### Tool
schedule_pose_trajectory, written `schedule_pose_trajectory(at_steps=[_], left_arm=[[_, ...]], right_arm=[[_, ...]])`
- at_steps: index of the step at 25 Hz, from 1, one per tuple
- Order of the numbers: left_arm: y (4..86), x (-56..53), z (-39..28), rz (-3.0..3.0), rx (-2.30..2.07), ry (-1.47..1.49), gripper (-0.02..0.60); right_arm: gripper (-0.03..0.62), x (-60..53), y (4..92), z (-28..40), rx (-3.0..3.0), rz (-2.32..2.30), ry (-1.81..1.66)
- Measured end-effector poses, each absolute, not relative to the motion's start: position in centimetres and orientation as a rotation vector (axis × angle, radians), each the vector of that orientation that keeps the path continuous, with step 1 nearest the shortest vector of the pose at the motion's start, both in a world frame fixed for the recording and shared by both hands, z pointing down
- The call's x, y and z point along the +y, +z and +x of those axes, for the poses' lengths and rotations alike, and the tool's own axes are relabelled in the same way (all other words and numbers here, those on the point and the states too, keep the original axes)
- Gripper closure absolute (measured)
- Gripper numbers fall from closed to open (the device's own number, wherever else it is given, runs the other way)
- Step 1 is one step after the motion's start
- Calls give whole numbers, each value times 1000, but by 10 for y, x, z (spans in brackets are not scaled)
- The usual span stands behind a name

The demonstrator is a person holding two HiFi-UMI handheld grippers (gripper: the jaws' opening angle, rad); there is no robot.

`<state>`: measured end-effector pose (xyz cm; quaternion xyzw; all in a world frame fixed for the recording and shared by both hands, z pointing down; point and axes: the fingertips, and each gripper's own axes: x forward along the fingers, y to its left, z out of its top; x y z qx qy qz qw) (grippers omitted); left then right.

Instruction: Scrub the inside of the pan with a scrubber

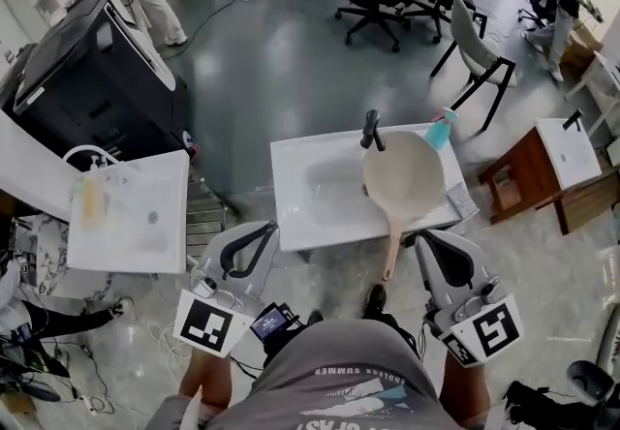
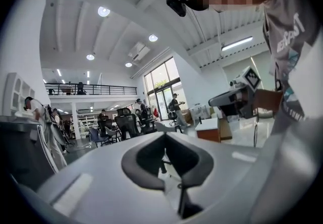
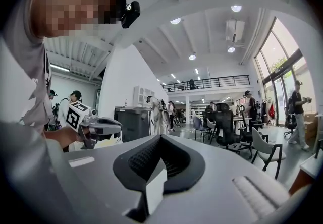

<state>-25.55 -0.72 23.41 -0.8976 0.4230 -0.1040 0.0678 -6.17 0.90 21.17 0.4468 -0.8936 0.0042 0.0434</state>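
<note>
Down at the person's waist, both grippers sit short of the sink (image 1: 295, 162). Left gripper (image 1: 271, 227) is clenched on nothing, and right gripper (image 1: 419, 236) is clenched and empty too. The pan (image 1: 404, 176) rests on the sink's right side, touched by neither. Its handle pokes over the front edge, nearer the right gripper. Faucet (image 1: 371, 131) and teal bottle (image 1: 441, 131) stand just behind it.

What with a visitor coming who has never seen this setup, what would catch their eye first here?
Probably the cream pan lying on the white sink counter in the middle of the head view, its long handle pointing back at the person. Next, the two grey grippers held at the bottom corners, left claw and right claw, both shut and empty, each with a black-and-white marker cube.
</note>
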Motion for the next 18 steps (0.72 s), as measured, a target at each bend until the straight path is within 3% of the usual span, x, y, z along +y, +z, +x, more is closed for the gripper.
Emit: schedule_pose_trajectory(at_steps=[18], left_arm=[[242,-10,-281,-2738,1239,-290,580]], right_arm=[[594,5,217,-92,-2693,1403,15]])
